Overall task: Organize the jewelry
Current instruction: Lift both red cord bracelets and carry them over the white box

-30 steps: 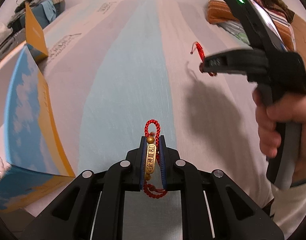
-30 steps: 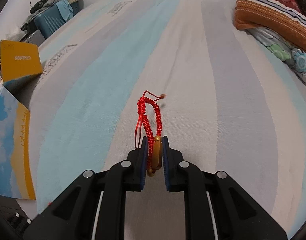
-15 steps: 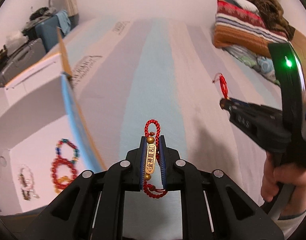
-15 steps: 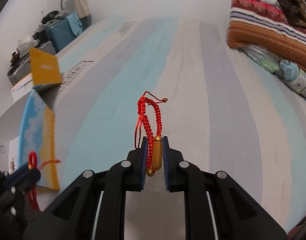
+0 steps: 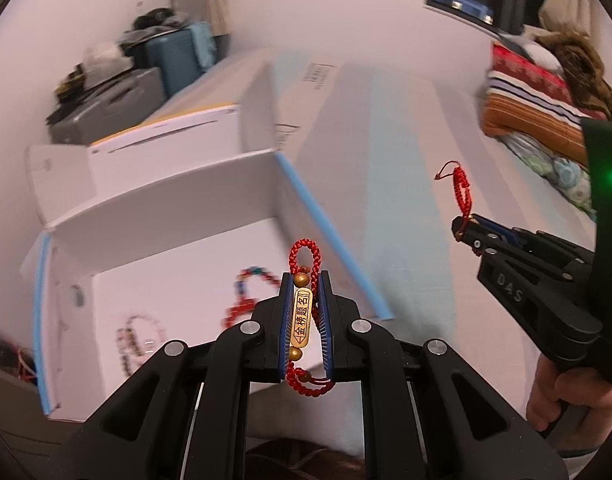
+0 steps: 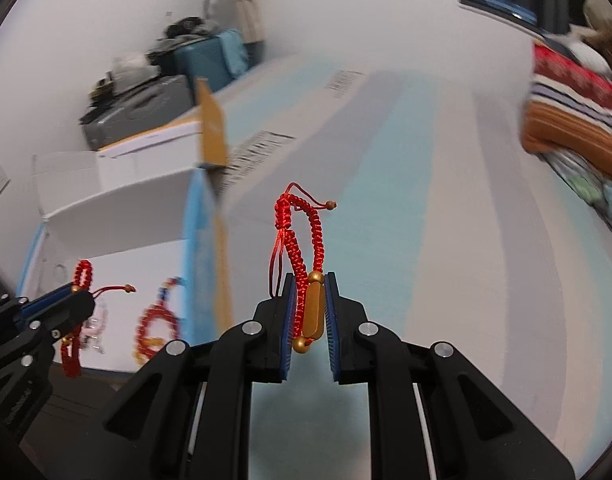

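Observation:
My left gripper (image 5: 306,280) is shut on a red cord bracelet with an engraved gold bar (image 5: 301,320). It hangs above the near right part of an open white box (image 5: 166,208) with blue edges. My right gripper (image 6: 309,280) is shut on a second red braided bracelet with a gold bar (image 6: 313,312), held over the striped bed to the right of the box. The right gripper also shows in the left wrist view (image 5: 459,226), and the left gripper in the right wrist view (image 6: 80,290). Several bead bracelets (image 5: 246,300) lie on the box floor.
The striped bed sheet (image 6: 425,200) stretches ahead. Folded blankets (image 5: 537,108) are stacked at the far right. A suitcase and clutter (image 5: 154,68) stand by the wall at the far left. The box's yellow flap (image 6: 212,128) stands upright.
Both grippers have risen and swung left toward the box, each still holding its bracelet. The box interior now lies under my left gripper.

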Available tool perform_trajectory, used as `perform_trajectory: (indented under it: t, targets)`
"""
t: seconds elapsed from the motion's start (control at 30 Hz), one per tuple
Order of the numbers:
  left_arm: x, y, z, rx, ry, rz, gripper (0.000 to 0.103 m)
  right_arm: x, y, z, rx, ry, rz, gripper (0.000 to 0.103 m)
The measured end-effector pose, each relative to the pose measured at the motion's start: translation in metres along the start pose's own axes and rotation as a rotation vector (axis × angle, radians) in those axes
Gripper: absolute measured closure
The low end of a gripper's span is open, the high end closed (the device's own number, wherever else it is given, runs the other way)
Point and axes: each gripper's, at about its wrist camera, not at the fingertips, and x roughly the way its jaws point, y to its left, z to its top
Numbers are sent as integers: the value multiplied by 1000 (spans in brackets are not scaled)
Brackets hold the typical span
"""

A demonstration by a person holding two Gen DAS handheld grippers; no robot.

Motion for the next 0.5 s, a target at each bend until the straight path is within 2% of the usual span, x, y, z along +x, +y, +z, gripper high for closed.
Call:
perform_trajectory:
  t: [0.27,0.4,0.5]
  targets:
    - [-4,82,-11,-95,23,92,91,26,84,4,-118,28,94,90]
    - [4,110,-16,-130,53,127,91,51,112,1,-167,98,126,90]
    - [19,127,-19,-158,102,145,91,75,125,-2,-184,187,127,90]
